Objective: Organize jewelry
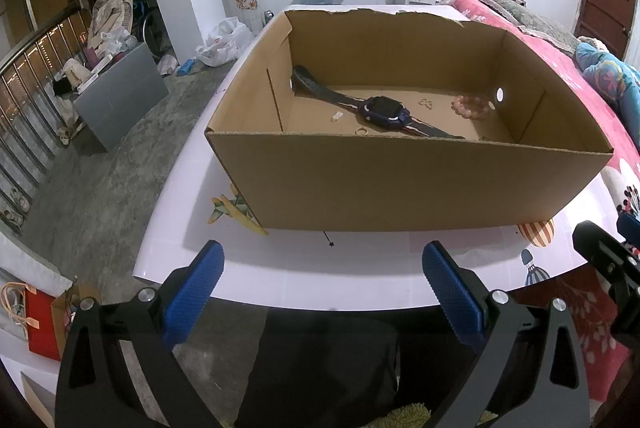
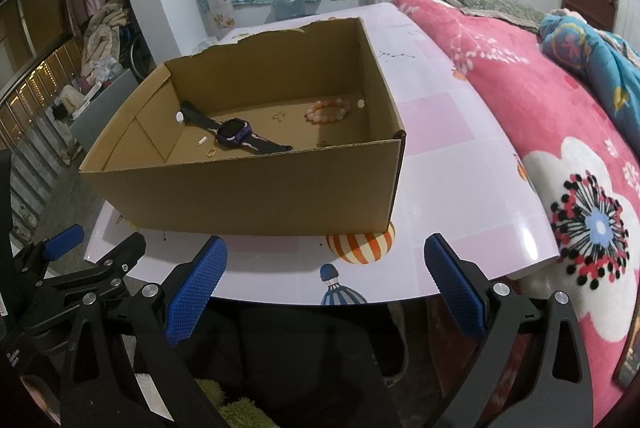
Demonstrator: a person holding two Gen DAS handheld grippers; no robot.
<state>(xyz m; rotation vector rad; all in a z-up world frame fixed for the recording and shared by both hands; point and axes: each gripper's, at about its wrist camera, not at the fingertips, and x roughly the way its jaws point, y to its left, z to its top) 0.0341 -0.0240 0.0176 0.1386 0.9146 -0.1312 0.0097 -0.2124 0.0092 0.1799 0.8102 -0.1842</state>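
Room: cardboard box (image 1: 400,183) stands on the table (image 1: 280,268), bare strip along the table's near edge before the box; left gripper (image 1: 324,288) and right gripper (image 2: 326,280) both wide, empty | Box holds: one watch (image 1: 384,113); one bead bracelet (image 1: 472,106) right of it; one ring (image 1: 361,131) near it

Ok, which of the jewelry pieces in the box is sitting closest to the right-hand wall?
The pink beaded bracelet in the cardboard box. It lies by the right wall near the round hole, while the watch, gold ring and small butterfly charm sit further left.
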